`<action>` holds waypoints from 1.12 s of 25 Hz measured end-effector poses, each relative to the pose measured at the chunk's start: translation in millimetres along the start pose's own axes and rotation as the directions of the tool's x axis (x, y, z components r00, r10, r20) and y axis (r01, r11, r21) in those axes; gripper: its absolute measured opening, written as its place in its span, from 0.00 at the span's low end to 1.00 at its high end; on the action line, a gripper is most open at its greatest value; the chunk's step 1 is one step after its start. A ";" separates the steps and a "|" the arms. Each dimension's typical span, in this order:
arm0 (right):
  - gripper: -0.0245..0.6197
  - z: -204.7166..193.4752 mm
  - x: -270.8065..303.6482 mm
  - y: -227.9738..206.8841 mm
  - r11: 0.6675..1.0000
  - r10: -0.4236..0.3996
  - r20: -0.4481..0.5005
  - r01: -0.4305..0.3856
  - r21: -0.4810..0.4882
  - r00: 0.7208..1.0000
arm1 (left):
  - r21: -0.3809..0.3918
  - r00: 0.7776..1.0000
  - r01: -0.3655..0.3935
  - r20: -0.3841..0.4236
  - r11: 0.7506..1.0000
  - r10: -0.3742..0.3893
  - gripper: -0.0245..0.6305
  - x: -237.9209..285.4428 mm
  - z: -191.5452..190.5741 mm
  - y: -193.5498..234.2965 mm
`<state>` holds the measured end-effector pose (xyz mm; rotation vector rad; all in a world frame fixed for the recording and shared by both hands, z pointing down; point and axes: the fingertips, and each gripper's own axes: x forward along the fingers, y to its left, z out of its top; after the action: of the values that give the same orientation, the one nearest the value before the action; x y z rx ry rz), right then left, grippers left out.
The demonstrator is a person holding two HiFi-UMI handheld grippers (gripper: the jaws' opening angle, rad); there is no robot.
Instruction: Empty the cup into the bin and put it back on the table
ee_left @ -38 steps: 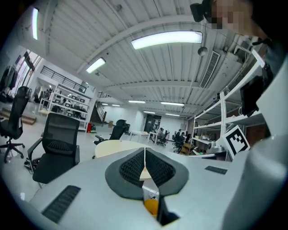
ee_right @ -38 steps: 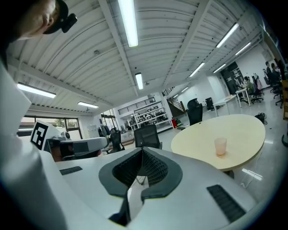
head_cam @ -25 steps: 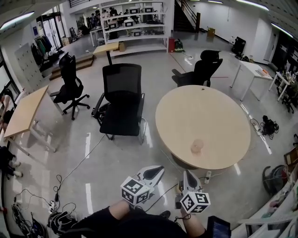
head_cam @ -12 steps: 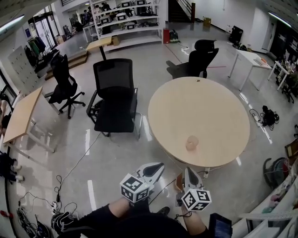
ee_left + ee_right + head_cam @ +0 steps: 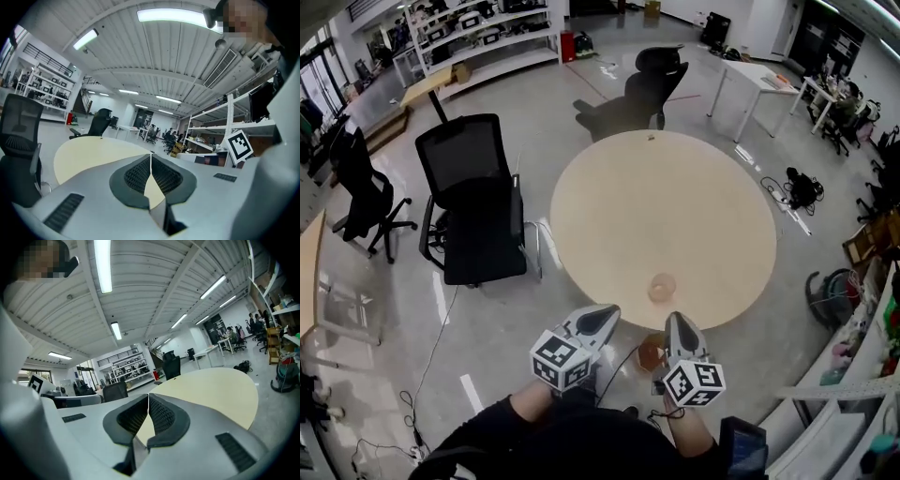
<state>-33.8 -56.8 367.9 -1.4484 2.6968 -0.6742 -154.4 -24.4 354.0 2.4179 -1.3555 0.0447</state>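
Head view: translucent cup (image 5: pixel 662 287) stands upright on round table (image 5: pixel 675 187), near its closest edge. Just short of it, both closed and empty: left hand-held gripper (image 5: pixel 611 310), right hand-held gripper (image 5: pixel 673 319). We judge the step as reaching for cup; next move calls for opening jaws around it. Cup contents too small to tell. Brownish object (image 5: pixel 651 354) on floor below, possibly bin.
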 end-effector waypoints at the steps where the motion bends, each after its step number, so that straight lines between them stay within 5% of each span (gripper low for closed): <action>1: 0.06 0.2 9.4 -2.4 1.000 -0.022 0.004 0.022 0.001 1.000 | 0.002 1.000 0.018 -0.008 1.000 -0.018 0.07 8.0 1.8 11.2; 12: 0.06 -31.5 54.6 -73.7 0.969 -0.239 -0.048 0.241 0.048 0.970 | -0.014 0.975 0.151 -0.161 0.988 -0.151 0.07 102.6 -32.6 71.4; 21: 0.07 -60.2 84.6 -142.4 0.974 -0.228 -0.130 0.225 -0.035 0.965 | 0.043 0.956 0.100 -0.281 0.994 -0.084 0.08 160.5 -89.2 101.2; 24: 0.07 -86.2 94.1 -163.1 0.977 -0.214 -0.209 0.206 -0.062 0.954 | 0.061 0.945 0.107 -0.317 0.992 -0.082 0.30 176.6 -109.0 109.4; 28: 0.28 -123.3 105.3 -189.9 0.981 -0.186 -0.318 0.157 -0.113 0.930 | 0.095 0.906 0.141 -0.413 0.985 -0.090 0.37 197.8 -148.9 124.2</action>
<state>31.3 -186.7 571.0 -1.7534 2.8928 -0.8937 -128.9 -195.6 570.3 2.4018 -1.0415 0.5859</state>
